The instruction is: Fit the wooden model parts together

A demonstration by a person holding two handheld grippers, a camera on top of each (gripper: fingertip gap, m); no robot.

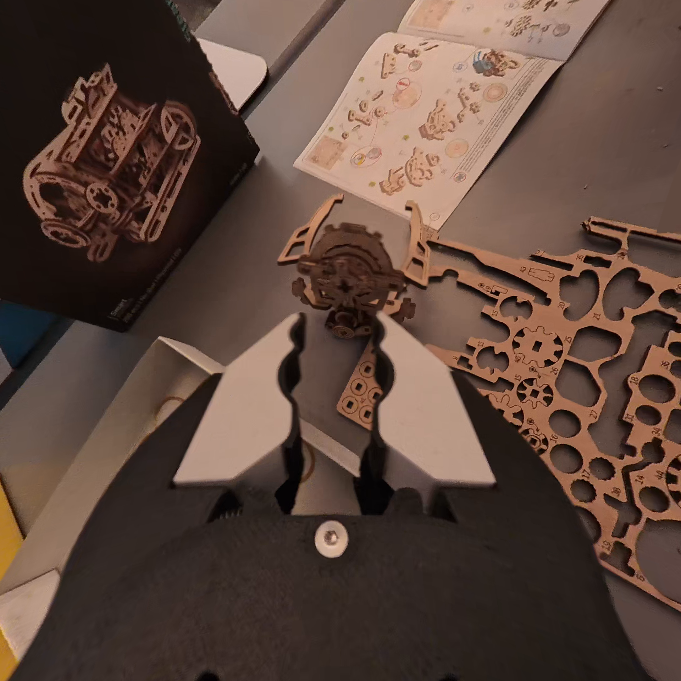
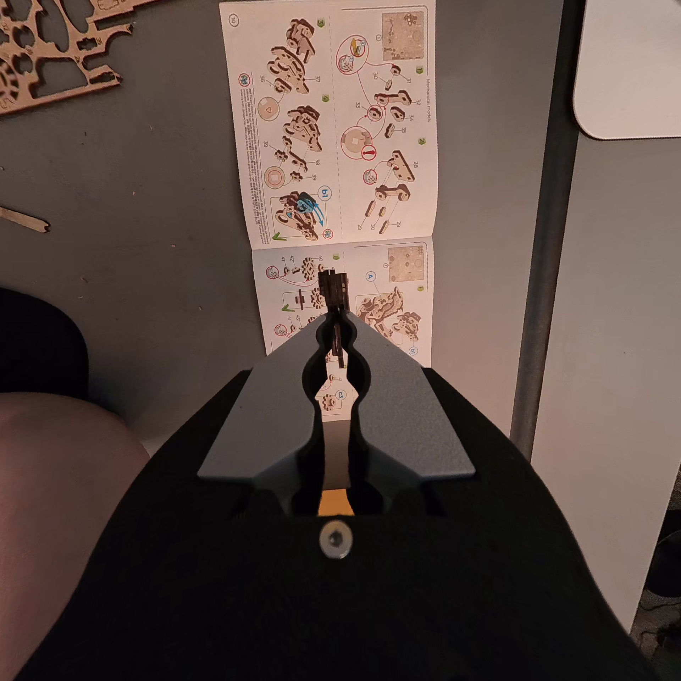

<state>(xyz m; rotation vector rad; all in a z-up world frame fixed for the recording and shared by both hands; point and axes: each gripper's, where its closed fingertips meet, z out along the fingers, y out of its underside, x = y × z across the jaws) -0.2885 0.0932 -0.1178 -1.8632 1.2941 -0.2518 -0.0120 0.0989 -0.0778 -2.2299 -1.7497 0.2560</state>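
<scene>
My left gripper point(image 1: 339, 324) is released, its 2 grey fingers point(image 1: 258, 387) spread with a clear gap between the tips. Through that gap lies a small wooden strip with square-holed discs point(image 1: 356, 396), flat on the grey table point(image 1: 228, 265). Just past the tips sits the half-built wooden model point(image 1: 346, 283), a dark geared core with 2 pale curved arms rising from it; it looks free of my fingers, though the right tip overlaps its lower edge and I cannot tell if they touch. Right of it spreads the punched-out wooden parts sheet point(image 1: 552, 368), reaching the table's right edge. Farther left stands the dark kit box point(image 1: 110, 166), and farther back the open instruction booklet point(image 1: 423, 121).

My right gripper point(image 2: 334, 313) is clenched on a small dark wooden part point(image 2: 333, 291), which sticks out beyond the tips, held above the booklet point(image 2: 331, 129). A corner of the parts sheet point(image 2: 55, 55) shows at the table's far left, a loose wooden sliver point(image 2: 25, 220) nearer. At the near left is a person's leg point(image 2: 55, 442).
</scene>
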